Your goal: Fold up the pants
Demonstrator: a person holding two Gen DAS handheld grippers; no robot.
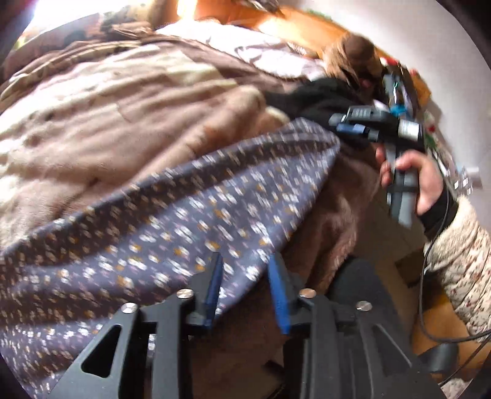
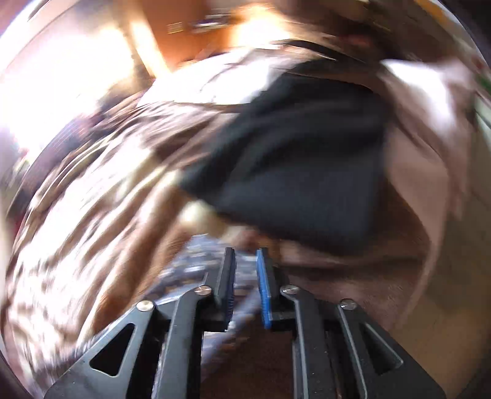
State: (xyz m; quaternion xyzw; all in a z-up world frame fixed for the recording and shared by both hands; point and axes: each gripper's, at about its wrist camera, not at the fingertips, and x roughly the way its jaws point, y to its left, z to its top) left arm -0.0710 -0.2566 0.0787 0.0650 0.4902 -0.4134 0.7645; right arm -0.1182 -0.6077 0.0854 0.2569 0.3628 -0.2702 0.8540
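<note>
The pants [image 1: 172, 208] are dark blue with a small white and orange floral print and lie stretched across a brown blanket. My left gripper [image 1: 247, 261] is open, its blue pads either side of the pants' near corner without pinching it. My right gripper [image 1: 353, 127] shows in the left wrist view at the pants' far corner. In the blurred right wrist view the right gripper [image 2: 245, 254] has a narrow gap between its pads, with patterned pants cloth [image 2: 196, 270] beneath and between them. Whether it pinches the cloth is unclear.
A brown and beige blanket [image 1: 122, 116] covers the bed. A black garment [image 2: 300, 159] lies beyond the right gripper, also in the left wrist view [image 1: 307, 95]. A brown plush toy [image 1: 353, 52] sits by orange wood furniture [image 1: 307, 27]. A cable [image 1: 429, 307] hangs from the right hand.
</note>
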